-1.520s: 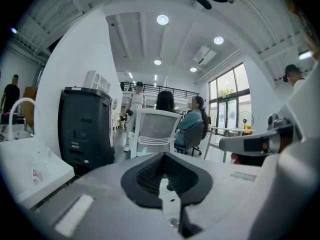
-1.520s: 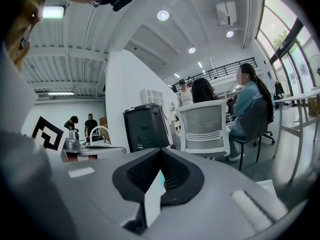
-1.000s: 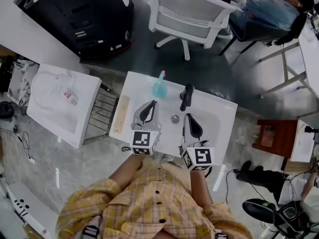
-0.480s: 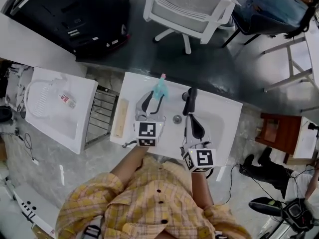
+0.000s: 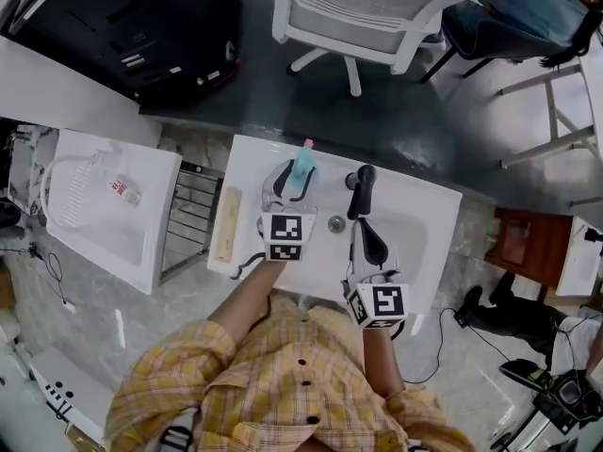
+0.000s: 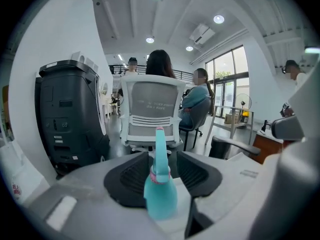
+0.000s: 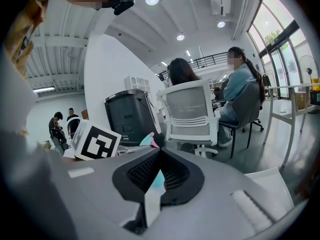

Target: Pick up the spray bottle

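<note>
Since a second ago the left tool (image 5: 292, 179) has pushed forward and down over the white table (image 5: 429, 217), from short of the spray bottle (image 6: 160, 196) to right around it. Its jaws, together back then, are opening wide. The right tool (image 5: 363, 226) has hardly shifted. It hangs over the basin nearer the person, jaws closed together with nothing in them.

The small teal bottle with a pink collar stands upright near the table's far edge, left of the basin. It now sits between the left tool's two black pads. The left gripper view shows a gap on either side of it, so nothing presses on it yet. I'd judge the reach done and the pick itself still to come: close on the body, then lift.

As for room, the dark floor beyond the far edge is bare. A big black machine (image 5: 141, 26) sits off to the left and a white office chair (image 5: 349, 12) straight ahead, both well apart from the table. That far edge lies just behind the bottle, so a shove forward could send it over. The black faucet (image 5: 358, 188) stands near the bottle on the right, between the two tools, which leaves little slack that way. A pale wooden strip (image 5: 226, 224) lies along the left edge, apart from the tool. The little drain (image 5: 336, 223) sits just this side of the faucet. Straight up looks open.
</note>
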A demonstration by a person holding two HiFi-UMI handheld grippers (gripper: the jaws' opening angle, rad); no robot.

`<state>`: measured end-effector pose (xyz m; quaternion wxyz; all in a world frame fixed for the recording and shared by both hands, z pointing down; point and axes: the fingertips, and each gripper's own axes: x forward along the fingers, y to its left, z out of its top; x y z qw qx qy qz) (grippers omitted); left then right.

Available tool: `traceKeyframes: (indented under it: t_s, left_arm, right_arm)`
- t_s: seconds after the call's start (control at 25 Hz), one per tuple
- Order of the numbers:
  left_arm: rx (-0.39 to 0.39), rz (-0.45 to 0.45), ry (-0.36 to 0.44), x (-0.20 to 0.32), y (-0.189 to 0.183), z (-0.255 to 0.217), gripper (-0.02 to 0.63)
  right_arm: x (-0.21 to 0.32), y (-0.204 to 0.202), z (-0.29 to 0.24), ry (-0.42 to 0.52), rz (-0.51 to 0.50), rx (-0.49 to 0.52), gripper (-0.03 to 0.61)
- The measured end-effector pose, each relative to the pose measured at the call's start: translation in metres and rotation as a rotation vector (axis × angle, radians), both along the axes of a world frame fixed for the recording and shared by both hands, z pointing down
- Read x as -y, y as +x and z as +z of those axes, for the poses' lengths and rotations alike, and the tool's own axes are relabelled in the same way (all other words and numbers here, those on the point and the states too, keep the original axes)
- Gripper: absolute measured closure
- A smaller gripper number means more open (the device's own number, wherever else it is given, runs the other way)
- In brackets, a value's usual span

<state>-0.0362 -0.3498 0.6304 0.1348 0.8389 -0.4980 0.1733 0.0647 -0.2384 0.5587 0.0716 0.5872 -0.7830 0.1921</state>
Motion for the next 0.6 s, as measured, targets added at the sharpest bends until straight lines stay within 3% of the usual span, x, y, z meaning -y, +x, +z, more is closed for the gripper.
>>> traceKeyframes:
  t_s: [0.6]
  left_arm:
    - [0.033, 0.015, -0.025, 0.011, 0.004, 0.027, 0.456]
  right_arm:
    - [-0.003, -0.009, 0.007, -0.032, 0.001, -0.018, 0.577]
